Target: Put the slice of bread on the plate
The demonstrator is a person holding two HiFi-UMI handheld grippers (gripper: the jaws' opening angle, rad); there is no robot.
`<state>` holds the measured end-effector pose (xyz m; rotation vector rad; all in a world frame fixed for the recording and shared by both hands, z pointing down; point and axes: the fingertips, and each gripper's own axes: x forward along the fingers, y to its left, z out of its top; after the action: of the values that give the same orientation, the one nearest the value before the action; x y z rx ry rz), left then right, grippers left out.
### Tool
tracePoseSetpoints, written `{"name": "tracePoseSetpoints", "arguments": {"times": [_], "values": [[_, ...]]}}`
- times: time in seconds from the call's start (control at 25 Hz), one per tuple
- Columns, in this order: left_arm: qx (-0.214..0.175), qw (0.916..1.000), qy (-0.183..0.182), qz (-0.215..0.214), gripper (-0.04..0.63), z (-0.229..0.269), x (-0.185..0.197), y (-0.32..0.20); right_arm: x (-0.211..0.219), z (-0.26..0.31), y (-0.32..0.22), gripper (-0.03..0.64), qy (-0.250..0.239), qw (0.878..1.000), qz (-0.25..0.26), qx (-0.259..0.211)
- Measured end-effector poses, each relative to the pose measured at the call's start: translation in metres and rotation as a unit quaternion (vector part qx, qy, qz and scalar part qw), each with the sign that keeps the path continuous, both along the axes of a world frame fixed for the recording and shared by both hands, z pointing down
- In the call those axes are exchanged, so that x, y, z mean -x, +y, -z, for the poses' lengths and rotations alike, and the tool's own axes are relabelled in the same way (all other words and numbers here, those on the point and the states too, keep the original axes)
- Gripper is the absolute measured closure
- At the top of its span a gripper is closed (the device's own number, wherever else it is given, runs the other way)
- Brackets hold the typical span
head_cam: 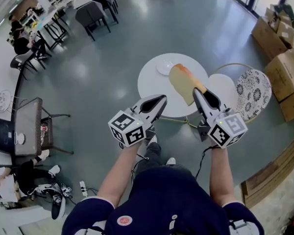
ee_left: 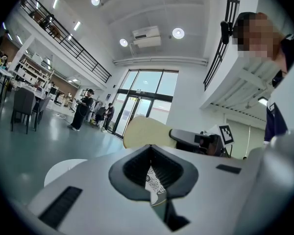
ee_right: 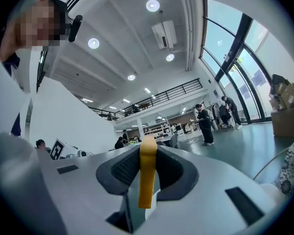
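In the head view a tan slice of bread (head_cam: 184,83) hangs over the round white table (head_cam: 154,89), its near corner pinched by my right gripper (head_cam: 197,91). A small white plate (head_cam: 164,67) lies on the table just beyond and left of the slice. From the right gripper view the slice (ee_right: 148,173) stands edge-on between the dark pads. My left gripper (head_cam: 161,99) hovers at the table's near edge with its jaws together and nothing in them. The left gripper view shows the bread (ee_left: 144,131) side-on, held by the right gripper.
Right of the table stand a white seat (head_cam: 225,89) and a chair with a patterned round cushion (head_cam: 253,88). Cardboard boxes (head_cam: 284,67) are stacked at the far right. Dark chairs (head_cam: 90,14) and desks with seated people fill the far left. A small side table (head_cam: 28,126) stands left.
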<state>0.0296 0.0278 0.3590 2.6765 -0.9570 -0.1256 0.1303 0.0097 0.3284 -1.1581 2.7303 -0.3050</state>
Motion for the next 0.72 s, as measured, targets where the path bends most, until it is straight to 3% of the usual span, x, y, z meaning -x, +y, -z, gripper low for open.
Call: {"name": "tracePoseSetpoints", "arguments": {"times": [0.28, 0.72], "values": [[-0.003, 0.9999, 0.01, -0.007, 0.589, -0.003, -0.002, -0.044, -0.001, -0.002, -0.043, 0.531, 0.007, 1.0, -0.004, 0.001], [0.01, 0.9992, 0.019, -0.032, 0.589, -0.008, 0.03, -0.14, 0.029, -0.008, -0.135, 0.531, 0.017, 0.999, -0.029, 0.018]]}}
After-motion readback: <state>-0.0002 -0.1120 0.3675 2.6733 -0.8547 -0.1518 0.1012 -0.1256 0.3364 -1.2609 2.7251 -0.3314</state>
